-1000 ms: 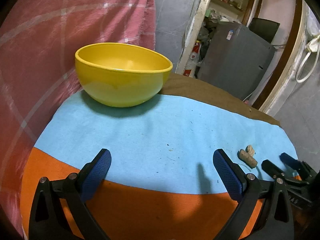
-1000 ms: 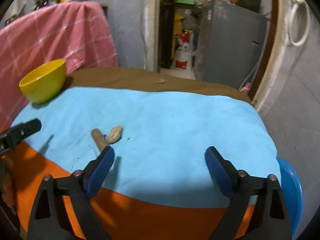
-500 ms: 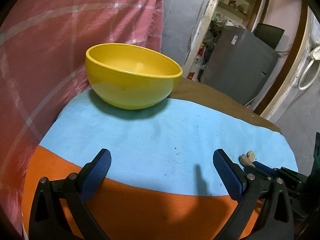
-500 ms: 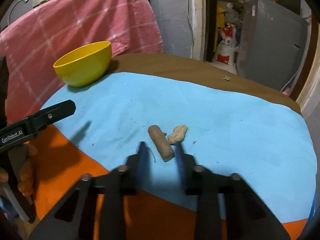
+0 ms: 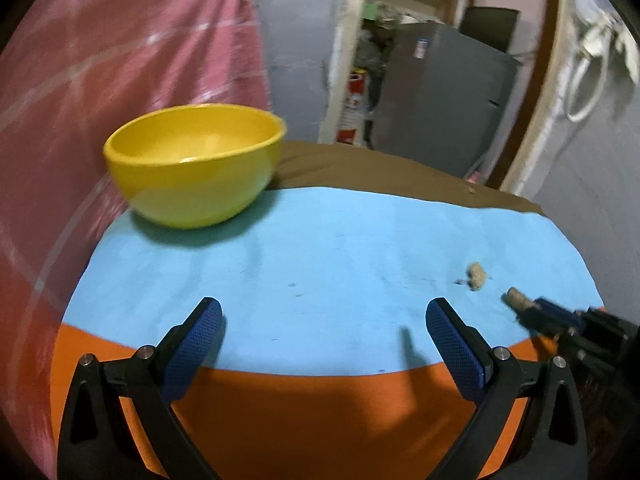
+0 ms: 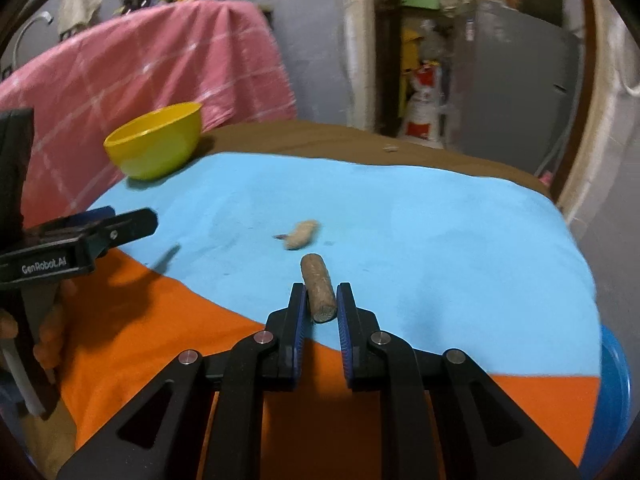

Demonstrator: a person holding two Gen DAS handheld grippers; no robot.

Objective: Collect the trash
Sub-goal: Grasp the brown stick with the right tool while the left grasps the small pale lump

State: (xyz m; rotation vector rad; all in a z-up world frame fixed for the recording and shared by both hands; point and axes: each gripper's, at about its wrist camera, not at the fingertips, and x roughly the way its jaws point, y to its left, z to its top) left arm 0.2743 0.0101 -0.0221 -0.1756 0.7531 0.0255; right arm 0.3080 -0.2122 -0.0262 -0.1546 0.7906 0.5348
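Observation:
A brown cork-like cylinder (image 6: 316,280) sticks out forward between the blue pads of my right gripper (image 6: 322,292), which is shut on it just above the blue cloth (image 6: 440,220). A beige crumpled scrap (image 6: 302,234) lies on the cloth just beyond it. From the left wrist view the cork (image 5: 512,298) and right gripper (image 5: 536,312) sit at the far right, with the scrap (image 5: 477,276) close by. My left gripper (image 5: 320,312) stands open and holds nothing. The yellow bowl (image 5: 192,168) is at the back left.
A pink checked cloth (image 6: 160,64) hangs behind the bowl. A tiny scrap (image 6: 390,148) lies on the brown cloth at the back. A blue tub (image 6: 616,392) sits beside the table's right edge. An orange cloth (image 6: 160,320) covers the near side.
My right gripper went from wide open to shut on the cork, and the cork now sits apart from the beige scrap. The left gripper shifted a little and stayed open.

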